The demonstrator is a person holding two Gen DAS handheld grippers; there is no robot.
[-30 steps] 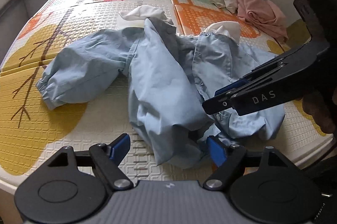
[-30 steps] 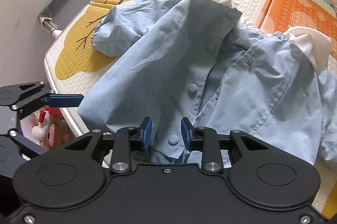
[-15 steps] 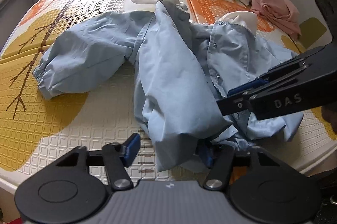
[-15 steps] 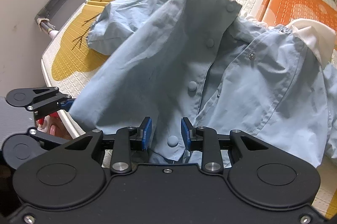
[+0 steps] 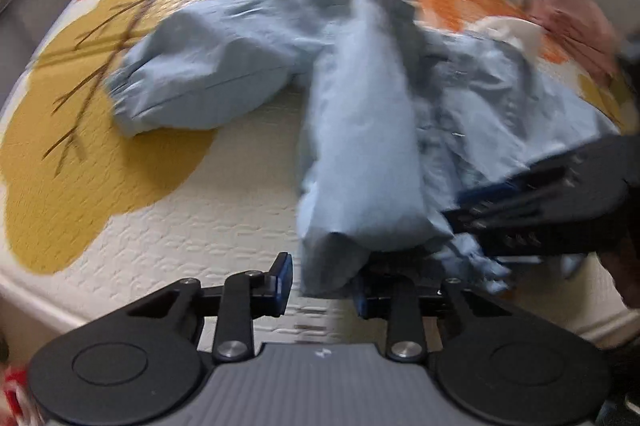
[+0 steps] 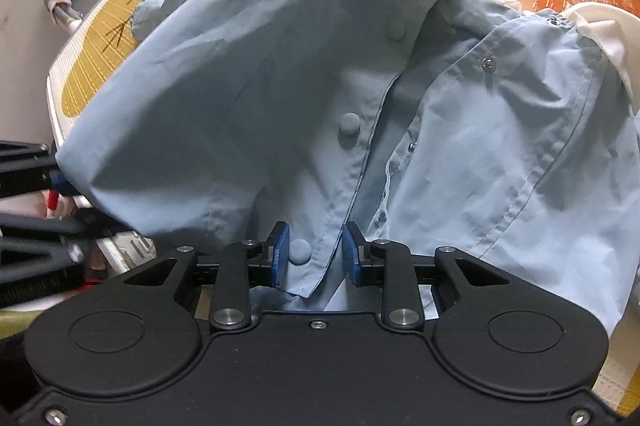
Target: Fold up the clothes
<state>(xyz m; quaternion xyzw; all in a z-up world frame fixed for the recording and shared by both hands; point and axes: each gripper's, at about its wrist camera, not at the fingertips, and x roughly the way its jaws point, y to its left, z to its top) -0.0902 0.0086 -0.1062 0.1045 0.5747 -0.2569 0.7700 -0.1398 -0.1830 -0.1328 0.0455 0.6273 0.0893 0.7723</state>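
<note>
Left gripper point(image 5: 322, 286): jaws closing. A hanging fold of the shirt point(image 5: 360, 153) sits between the blue pads; it hides the right-hand pad, and a gap shows beside the left pad, so the pads are not yet pressing on cloth. Left view is motion-blurred.

Right gripper point(image 6: 314, 254): blue pads stand partly apart with the shirt's button placket point(image 6: 332, 226) between them, one covered button point(image 6: 300, 251) just beside the left pad. Cloth passes through the gap and down behind the gripper body; gaps show on both sides of it, so I cannot tell whether the pads grip it.

In the left view the right gripper point(image 5: 472, 203) enters from the right edge, its tips at the shirt's near hem. In the right view the left gripper point(image 6: 60, 181) shows at the left edge, just under the shirt's lifted corner.

Shirt: light blue, front open, crumpled on the mat point(image 5: 160, 226) near its front edge. Near hem raised off the mat at both grippers. One sleeve point(image 5: 192, 85) lies flat out to the left, cuff on the yellow patch. White collar point(image 6: 600, 29) further back.

Far right: pink clothes point(image 5: 568, 13) piled on the mat, well apart from the shirt. Blurred clutter along the far edge, not identifiable.
</note>
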